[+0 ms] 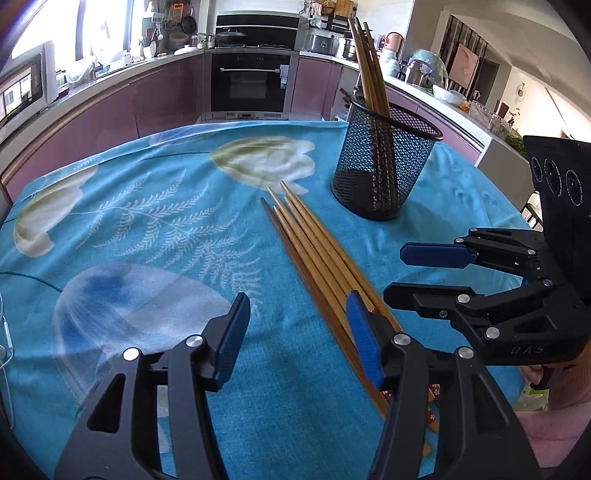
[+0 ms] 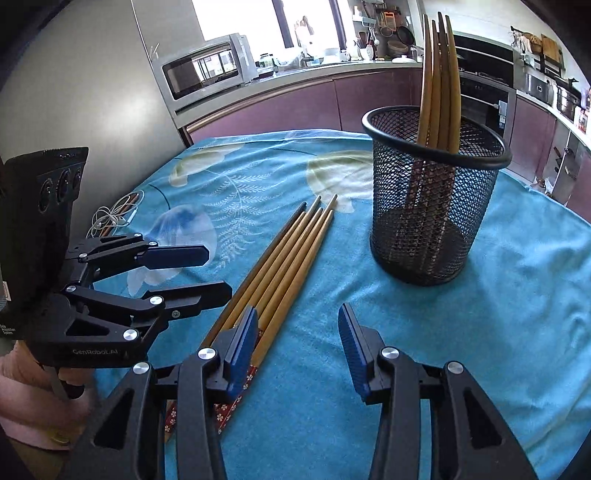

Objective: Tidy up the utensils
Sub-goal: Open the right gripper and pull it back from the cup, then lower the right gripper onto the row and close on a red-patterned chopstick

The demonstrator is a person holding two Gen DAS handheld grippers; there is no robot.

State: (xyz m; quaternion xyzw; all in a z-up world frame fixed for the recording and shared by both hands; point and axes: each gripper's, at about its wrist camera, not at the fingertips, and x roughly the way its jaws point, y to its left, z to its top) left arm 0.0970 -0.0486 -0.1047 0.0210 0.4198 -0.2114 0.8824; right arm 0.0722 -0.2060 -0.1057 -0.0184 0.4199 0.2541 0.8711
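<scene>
The loose chopsticks [image 1: 314, 251] lie on the counter [image 1: 147, 229], long axis running away toward the mesh holder [image 1: 384, 166], between both released, empty jaws; neither gripper [image 1: 295, 343] [image 2: 295, 350] is clearly nearer.

Bright daylight from blown-out windows [image 2: 236, 14]; sharp centre; fisheye bending, dark vignetted corners.
</scene>
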